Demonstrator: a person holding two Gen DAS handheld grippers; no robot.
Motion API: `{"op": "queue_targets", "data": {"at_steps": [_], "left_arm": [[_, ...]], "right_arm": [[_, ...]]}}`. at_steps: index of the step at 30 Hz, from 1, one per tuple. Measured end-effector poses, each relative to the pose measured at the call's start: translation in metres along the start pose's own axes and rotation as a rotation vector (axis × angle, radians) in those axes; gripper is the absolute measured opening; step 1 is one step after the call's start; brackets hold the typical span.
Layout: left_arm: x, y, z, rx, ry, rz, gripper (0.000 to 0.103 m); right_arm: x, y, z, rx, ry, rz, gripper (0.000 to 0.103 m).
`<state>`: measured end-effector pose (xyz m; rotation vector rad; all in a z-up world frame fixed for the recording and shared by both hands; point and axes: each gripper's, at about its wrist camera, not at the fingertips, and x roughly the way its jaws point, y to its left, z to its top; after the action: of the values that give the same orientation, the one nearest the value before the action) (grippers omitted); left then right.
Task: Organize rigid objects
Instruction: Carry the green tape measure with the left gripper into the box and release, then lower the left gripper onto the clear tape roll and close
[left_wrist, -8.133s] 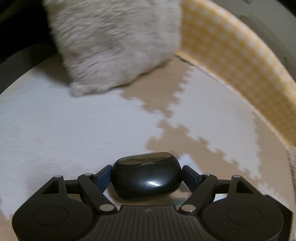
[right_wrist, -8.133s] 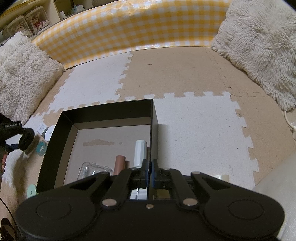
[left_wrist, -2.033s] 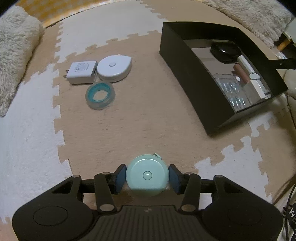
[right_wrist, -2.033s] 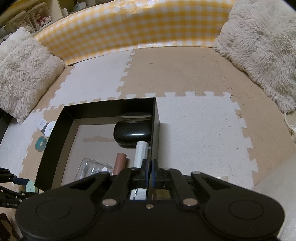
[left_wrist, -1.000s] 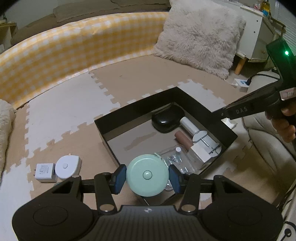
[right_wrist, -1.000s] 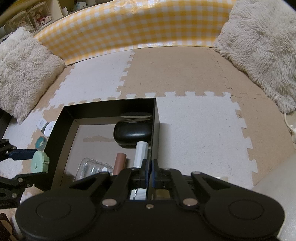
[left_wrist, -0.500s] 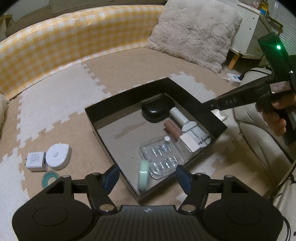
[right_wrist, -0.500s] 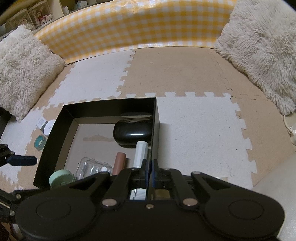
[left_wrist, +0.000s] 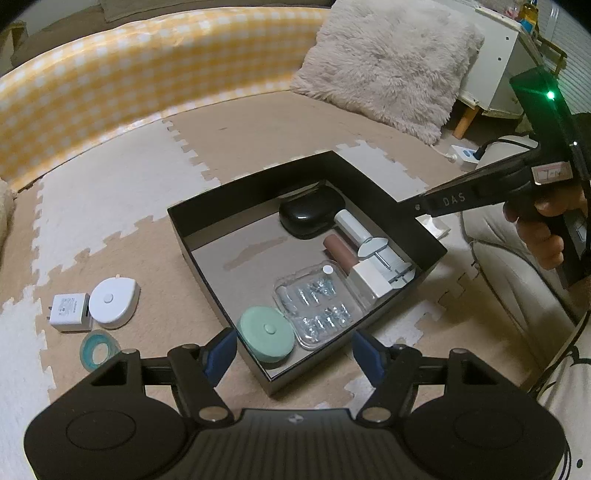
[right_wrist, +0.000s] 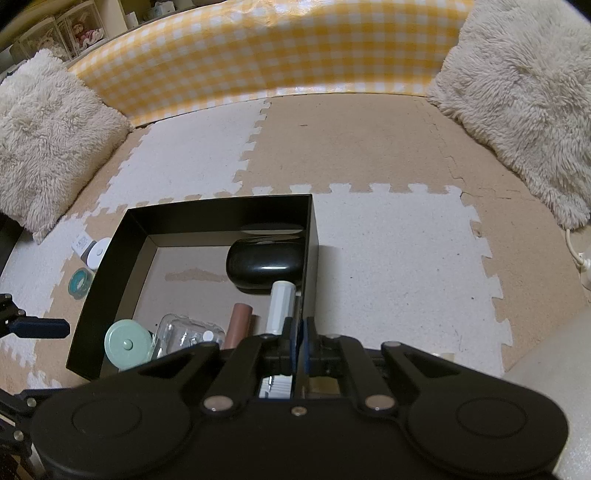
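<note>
- Left wrist view: my left gripper (left_wrist: 293, 349) hangs spread and empty above the black box (left_wrist: 258, 192); the mint tape measure (left_wrist: 266, 334) lies in its near corner.
- Right gripper (right_wrist: 298, 338) pinches the box wall; I judge lifting the left one straight up before reaching for the white charger (left_wrist: 70, 312) avoids snagging the rim.

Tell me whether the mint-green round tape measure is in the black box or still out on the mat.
In. The mint-green tape measure lies flat inside the black box, in its near corner beside the clear plastic case; the left claw is open and empty.
</note>
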<state>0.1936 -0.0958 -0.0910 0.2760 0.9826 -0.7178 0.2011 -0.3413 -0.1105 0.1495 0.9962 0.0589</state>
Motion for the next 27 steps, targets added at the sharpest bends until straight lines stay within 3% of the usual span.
{"op": "queue_targets", "data": {"at_steps": [6,8,14,27], "left_arm": [[-0.003,0.001,0.001,-0.006,-0.005,-0.004,0.077],[-0.007,0.002,0.001,-0.013,-0.013,-0.005,0.086],[-0.018,0.016,0.004,-0.069,-0.061,0.015,0.100],[-0.037,0.096,0.001,-0.349,-0.175,0.199,0.103]], "right_arm": [[0.000,0.000,0.000,-0.001,0.000,0.000,0.004],[0.000,0.000,0.000,-0.001,0.000,0.000,0.004],[0.000,0.000,0.000,-0.001,-0.001,-0.001,0.004],[0.000,0.001,0.000,-0.003,-0.001,-0.002,0.004]]}}
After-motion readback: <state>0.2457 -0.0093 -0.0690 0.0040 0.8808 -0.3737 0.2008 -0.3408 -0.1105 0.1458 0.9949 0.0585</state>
